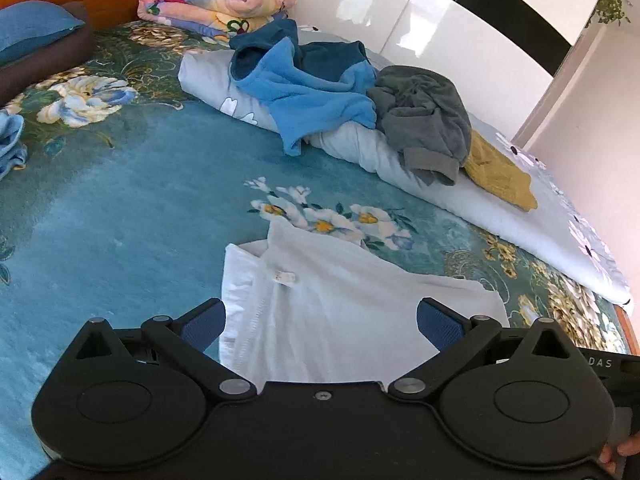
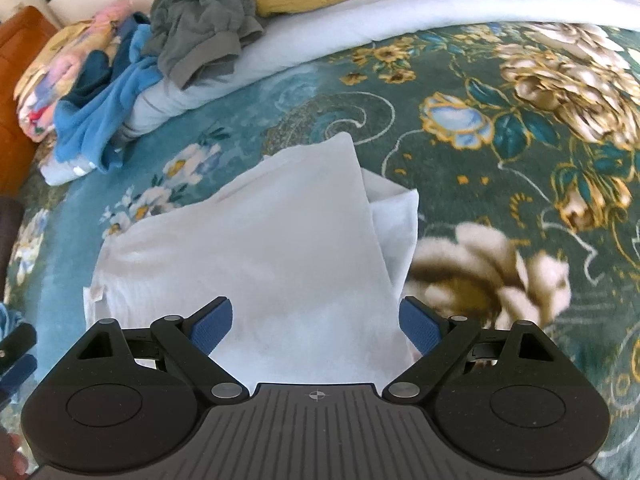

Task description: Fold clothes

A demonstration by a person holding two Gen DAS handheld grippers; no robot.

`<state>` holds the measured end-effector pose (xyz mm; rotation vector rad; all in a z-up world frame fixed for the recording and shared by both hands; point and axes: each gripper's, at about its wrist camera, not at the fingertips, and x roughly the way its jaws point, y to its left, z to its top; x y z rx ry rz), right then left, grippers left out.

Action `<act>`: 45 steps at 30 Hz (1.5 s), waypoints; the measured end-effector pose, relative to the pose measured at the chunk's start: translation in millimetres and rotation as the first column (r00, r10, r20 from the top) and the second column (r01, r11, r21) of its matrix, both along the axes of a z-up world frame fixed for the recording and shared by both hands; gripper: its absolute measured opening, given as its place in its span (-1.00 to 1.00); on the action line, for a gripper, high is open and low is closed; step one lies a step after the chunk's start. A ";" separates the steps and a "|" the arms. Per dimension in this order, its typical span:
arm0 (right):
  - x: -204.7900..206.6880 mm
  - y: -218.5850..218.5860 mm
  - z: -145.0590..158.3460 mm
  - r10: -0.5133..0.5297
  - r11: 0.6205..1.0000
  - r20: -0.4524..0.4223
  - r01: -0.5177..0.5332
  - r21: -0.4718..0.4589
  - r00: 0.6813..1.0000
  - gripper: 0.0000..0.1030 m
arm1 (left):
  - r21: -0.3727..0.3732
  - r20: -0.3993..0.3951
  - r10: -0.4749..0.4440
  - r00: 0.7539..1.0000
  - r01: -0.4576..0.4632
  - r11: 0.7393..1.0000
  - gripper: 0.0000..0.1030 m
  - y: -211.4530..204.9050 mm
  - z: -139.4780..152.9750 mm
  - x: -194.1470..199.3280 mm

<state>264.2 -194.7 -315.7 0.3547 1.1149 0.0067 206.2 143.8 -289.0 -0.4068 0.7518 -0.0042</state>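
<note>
A white garment lies partly folded on the teal floral bedspread, its collar and small label facing up. My left gripper hovers over its near edge with jaws wide open and nothing pinched. The same white garment fills the middle of the right wrist view, with one corner doubled over. Above it my right gripper is open too, its blue pads clear of the cloth. Part of the left gripper shows at the left edge of that view.
Unfolded clothes lie on a rolled pale quilt behind: a blue fleece, a grey sweater, a mustard garment. A folded floral blanket and a blue pillow sit by the headboard. A light blue item lies far left.
</note>
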 end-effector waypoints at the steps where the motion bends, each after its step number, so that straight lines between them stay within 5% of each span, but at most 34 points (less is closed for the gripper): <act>1: -1.8 2.7 0.9 -0.003 1.000 -0.002 0.003 -0.008 1.000 0.75 | 0.001 0.000 -0.006 1.000 0.006 1.000 0.95 2.3 0.2 -1.0; 17: -26.2 23.3 -3.3 0.039 0.999 -0.001 -0.039 0.009 0.999 0.75 | -0.024 -0.035 -0.043 0.998 0.043 0.999 0.95 6.3 -4.0 3.6; 29: -30.8 -25.1 -17.8 0.012 0.998 0.017 -0.013 0.063 1.000 0.75 | -0.057 -0.050 -0.103 0.993 0.101 0.993 0.94 -36.5 -15.3 23.0; 37: -24.2 -38.4 -29.8 0.082 0.987 0.049 -0.088 0.131 0.995 0.74 | -0.061 -0.058 -0.128 0.990 0.124 0.990 0.87 -56.9 -25.5 39.9; 45: 3.4 -67.6 -50.9 0.023 0.971 0.063 -0.037 0.235 0.998 0.47 | -0.068 -0.113 -0.160 0.981 0.153 0.986 0.28 -67.8 -41.9 64.6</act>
